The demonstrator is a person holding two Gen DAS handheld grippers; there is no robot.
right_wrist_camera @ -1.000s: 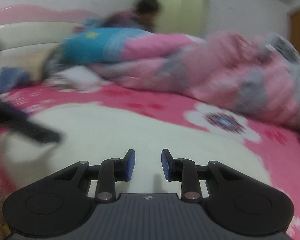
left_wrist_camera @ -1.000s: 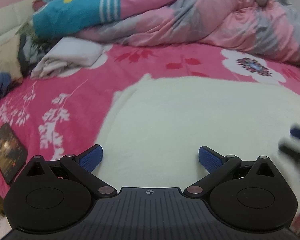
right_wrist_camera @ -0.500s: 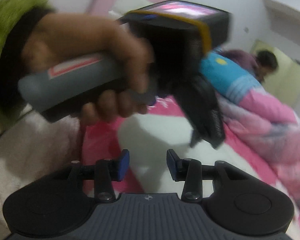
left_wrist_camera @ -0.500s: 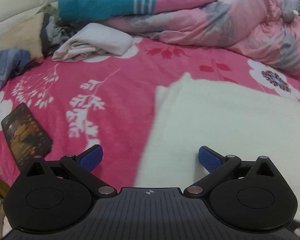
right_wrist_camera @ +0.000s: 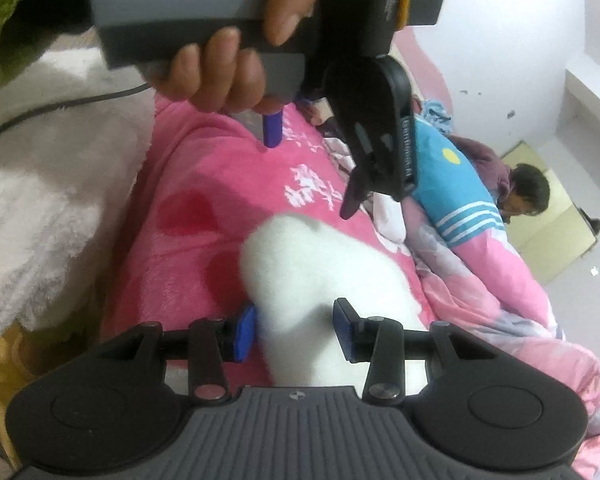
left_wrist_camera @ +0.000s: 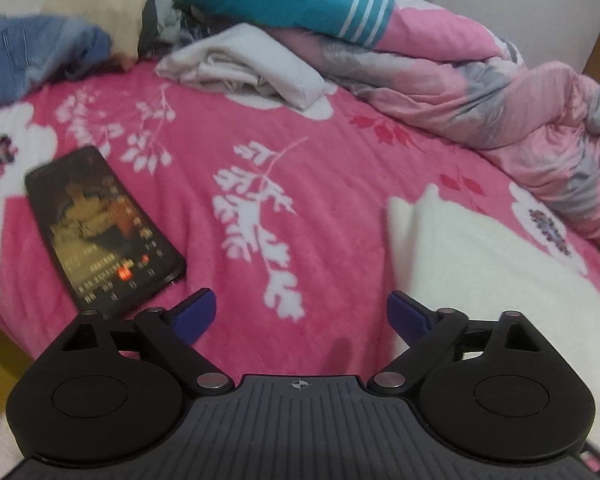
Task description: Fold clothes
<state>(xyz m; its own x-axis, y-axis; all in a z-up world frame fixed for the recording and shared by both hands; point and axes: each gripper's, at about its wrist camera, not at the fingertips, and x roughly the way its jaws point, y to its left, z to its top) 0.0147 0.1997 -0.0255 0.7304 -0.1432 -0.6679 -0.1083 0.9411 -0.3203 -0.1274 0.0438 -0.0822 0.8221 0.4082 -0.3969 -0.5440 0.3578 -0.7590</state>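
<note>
Step in hand: while the white fleece garment [right_wrist_camera: 320,276] lies on the pink bed cover [left_wrist_camera: 300,152], the scene fits either a fold being made or a finished fold being tidied; the pictures do not settle which.
Right hand-held gripper [right_wrist_camera: 296,330]: its blue pads stand apart with a raised hump of the garment between them; whether they press the cloth cannot be told.
Left hand-held gripper [left_wrist_camera: 300,316]: spread wide, holding nothing, above bare bed cover, the garment's corner just ahead of its right finger.
Left hand [right_wrist_camera: 228,52]: seen from the right wrist, wrapped round the grey handle above the bed.
Garment, place: ahead and right of the left hand-held gripper; directly before the right one.
Garment, look: thick, fluffy, cream-white, soft-edged, with one pointed corner; likely to slump and spring back.
Next move calls for: a firm bite on a clear edge, kept low so the pile does not drag.
Nearby: a lit phone [left_wrist_camera: 104,228] ahead-left of the left hand-held gripper; a folded pale cloth [left_wrist_camera: 252,66] and a rumpled quilt [left_wrist_camera: 480,80] well beyond.
</note>
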